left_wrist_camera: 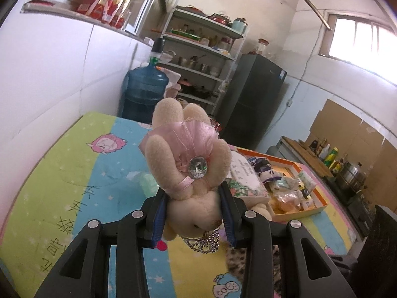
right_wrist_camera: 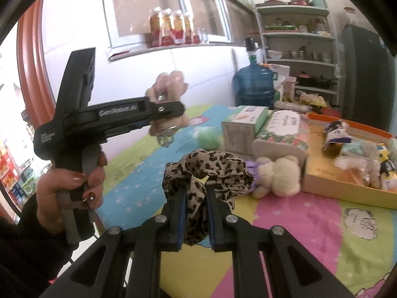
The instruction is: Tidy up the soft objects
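Plush rabbit (left_wrist_camera: 191,173) in a pink dress hangs upside down, clamped at the neck between the fingers of the left gripper (left_wrist_camera: 193,213) and lifted above the cartoon-print sheet (left_wrist_camera: 74,173). Leopard-print scarf (right_wrist_camera: 206,173) is bunched and pinched in the right gripper (right_wrist_camera: 196,213), low over the same sheet. Just beyond it a cream teddy bear (right_wrist_camera: 278,176) lies against a floral tissue box (right_wrist_camera: 280,134), beside an orange tray (right_wrist_camera: 342,188) holding small toys and packets.
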A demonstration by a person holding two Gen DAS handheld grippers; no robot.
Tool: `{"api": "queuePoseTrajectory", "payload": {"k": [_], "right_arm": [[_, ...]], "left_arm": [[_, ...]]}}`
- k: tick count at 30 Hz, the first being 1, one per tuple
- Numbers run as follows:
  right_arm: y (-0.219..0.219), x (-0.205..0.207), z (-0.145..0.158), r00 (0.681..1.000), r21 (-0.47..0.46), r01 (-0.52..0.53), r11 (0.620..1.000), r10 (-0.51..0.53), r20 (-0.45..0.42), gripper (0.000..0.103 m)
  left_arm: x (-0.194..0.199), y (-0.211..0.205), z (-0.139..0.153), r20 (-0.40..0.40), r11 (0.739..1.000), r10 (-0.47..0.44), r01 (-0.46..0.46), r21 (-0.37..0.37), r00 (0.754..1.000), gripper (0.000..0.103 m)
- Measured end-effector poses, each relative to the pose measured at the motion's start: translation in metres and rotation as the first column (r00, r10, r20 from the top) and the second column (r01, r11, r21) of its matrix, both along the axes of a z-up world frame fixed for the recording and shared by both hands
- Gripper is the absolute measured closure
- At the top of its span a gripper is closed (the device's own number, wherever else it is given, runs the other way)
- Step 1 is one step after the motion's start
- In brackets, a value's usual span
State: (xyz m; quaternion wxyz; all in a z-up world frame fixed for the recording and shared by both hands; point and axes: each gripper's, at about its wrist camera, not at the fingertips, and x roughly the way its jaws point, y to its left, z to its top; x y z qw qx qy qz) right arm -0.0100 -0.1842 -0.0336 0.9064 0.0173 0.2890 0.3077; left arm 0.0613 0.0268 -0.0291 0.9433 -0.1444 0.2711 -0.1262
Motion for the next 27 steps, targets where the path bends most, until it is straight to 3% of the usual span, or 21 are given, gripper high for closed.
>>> {"api": "queuePoseTrajectory", "payload": {"k": [27], "right_arm": [[-0.121, 0.001, 0.023, 0.963, 0.092, 0.257, 0.962, -0.263, 0.061, 0.088]], "left_arm": [[0.022, -0.104, 0.021, 0.009, 0.980, -0.193, 0.192, 0.061, 0.981, 0.063]]}}
